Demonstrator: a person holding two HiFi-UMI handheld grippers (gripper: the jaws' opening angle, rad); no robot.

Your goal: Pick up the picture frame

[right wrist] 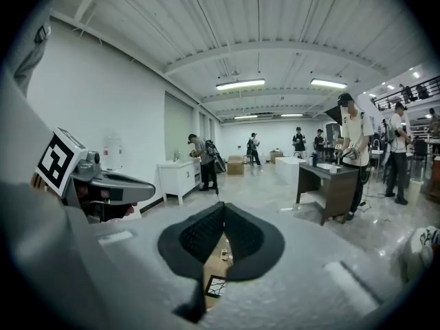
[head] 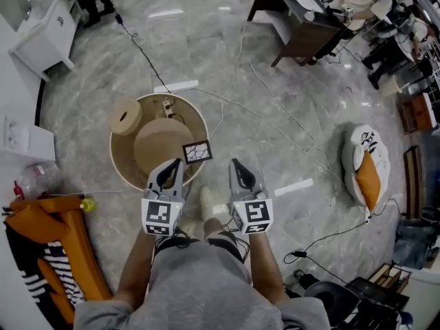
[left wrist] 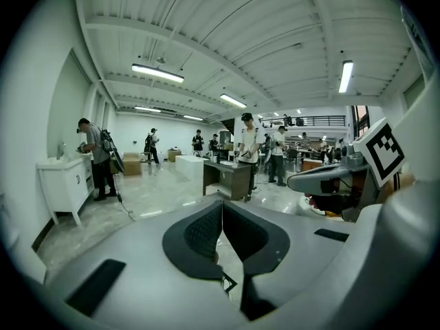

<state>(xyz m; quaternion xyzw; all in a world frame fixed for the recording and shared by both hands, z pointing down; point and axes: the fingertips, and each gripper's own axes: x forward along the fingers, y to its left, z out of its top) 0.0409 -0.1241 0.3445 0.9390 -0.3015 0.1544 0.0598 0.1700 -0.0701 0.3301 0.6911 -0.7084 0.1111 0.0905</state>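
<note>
The picture frame point(head: 197, 152) is small and dark with a white cracked-line print. It stands tilted at the right edge of a low round wooden table point(head: 122, 165). My left gripper point(head: 170, 172) hovers just in front of the frame and a little to its left, jaws shut and empty. My right gripper point(head: 240, 172) is held beside it, right of the frame, also shut on nothing. Below the closed jaws the frame point(right wrist: 215, 286) shows in the right gripper view, and a corner of the frame point(left wrist: 229, 282) shows in the left gripper view.
Two round tan hat-like pieces point(head: 162, 143) lie on the table. Cables and a white power strip point(head: 175, 86) cross the marble floor. An orange cushion point(head: 62, 243) lies at left, a white-orange beanbag point(head: 366, 163) at right, a dark desk point(head: 302, 19) with people beyond.
</note>
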